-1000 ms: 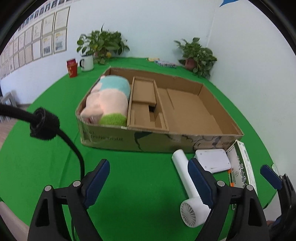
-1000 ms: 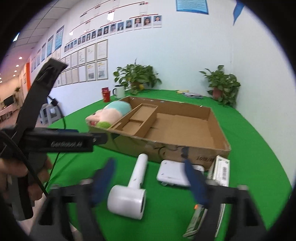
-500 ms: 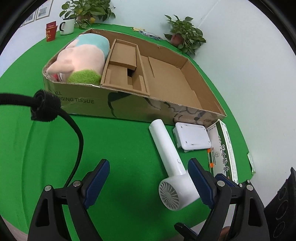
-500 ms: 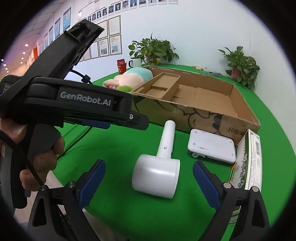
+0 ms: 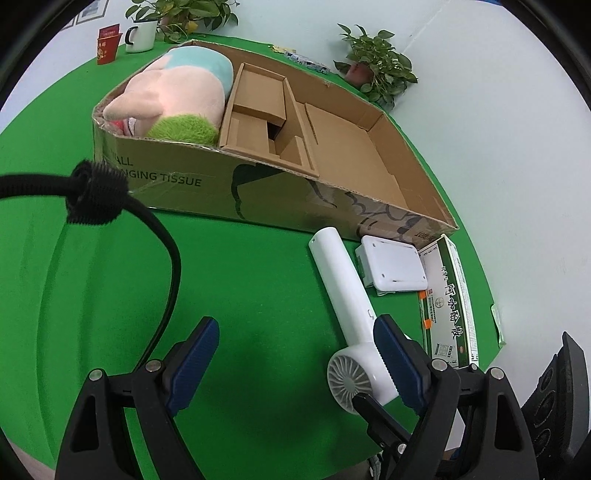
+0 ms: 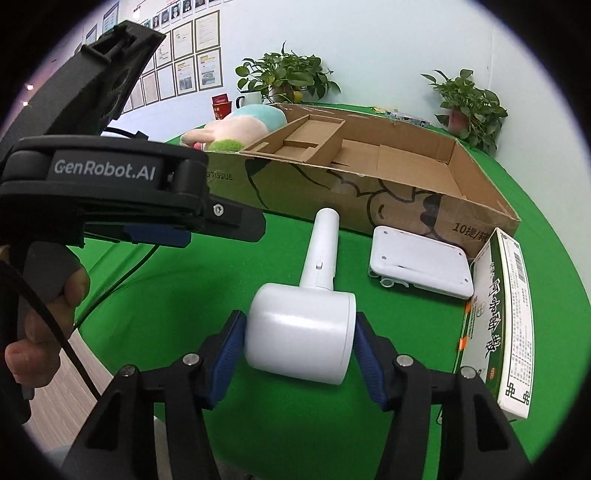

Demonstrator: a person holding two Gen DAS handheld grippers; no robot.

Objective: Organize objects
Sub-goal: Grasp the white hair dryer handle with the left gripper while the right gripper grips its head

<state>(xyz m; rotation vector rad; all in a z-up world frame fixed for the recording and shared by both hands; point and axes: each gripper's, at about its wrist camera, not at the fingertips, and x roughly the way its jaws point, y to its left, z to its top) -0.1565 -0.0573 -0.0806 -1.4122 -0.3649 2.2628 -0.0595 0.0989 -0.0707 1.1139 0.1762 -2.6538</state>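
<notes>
In the right wrist view, the right gripper (image 6: 299, 343) is sitting at the lower centre of the frame with its jaws having just been closing around the barrel of a white hair dryer (image 6: 301, 328). Both blue pads (image 6: 229, 354) are now lying against the barrel's two ends, so the tongs are gripping the hair dryer. The dryer is lying on the green tablecloth (image 6: 184, 295), its handle pointing up the frame toward the cardboard box (image 6: 369, 192).

In the left wrist view, the left gripper (image 5: 295, 365) is hanging wide open at the bottom of the frame, with only green cloth between its pads. Its right-hand finger is overlapping the dryer's grille end at lower right, but it is not pinching anything. In the right wrist view this same gripper is filling the left side of the frame, with a person's hand (image 6: 40, 325) wrapping around its grip.

The cardboard box is stretching across the upper half of both views. A plush toy (image 5: 173, 103) is lying in its left-hand end, beside a brown cardboard insert (image 5: 266, 118); the larger section to the right is showing bare cardboard. Just right of the dryer's handle, a flat white device (image 6: 421, 266) is lying close against the box's front wall, and a green and white carton (image 6: 506, 325) is lying just beside it at the right edge. Two potted plants (image 6: 288, 77), a red cup (image 5: 108, 44) and a white mug (image 5: 142, 35) are standing along the far edge of the table.
</notes>
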